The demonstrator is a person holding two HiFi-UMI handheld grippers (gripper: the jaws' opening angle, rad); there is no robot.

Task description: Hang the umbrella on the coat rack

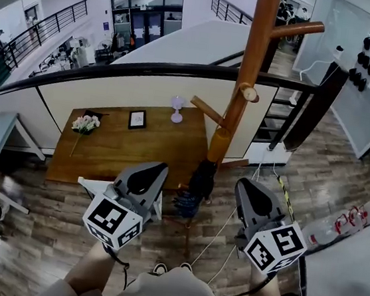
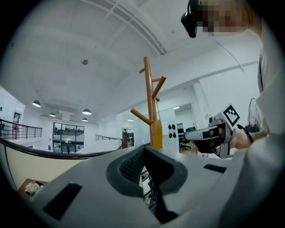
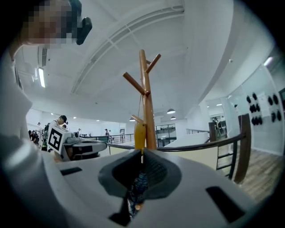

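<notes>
Hanging from the coat rack (image 1: 253, 58), the umbrella (image 1: 198, 184) dangles beyond the left gripper (image 1: 156, 167) and right gripper (image 1: 244, 182), both closed and empty.

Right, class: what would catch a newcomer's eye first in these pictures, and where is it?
The tall wooden coat rack rises through the middle of the head view, with what looks like the umbrella, yellow above and dark below, hanging against its pole. In the foreground the left tool and right tool, each bearing a black-and-white marker cube, flank it. Beyond them, to the left, stands a wooden table with flowers.
</notes>
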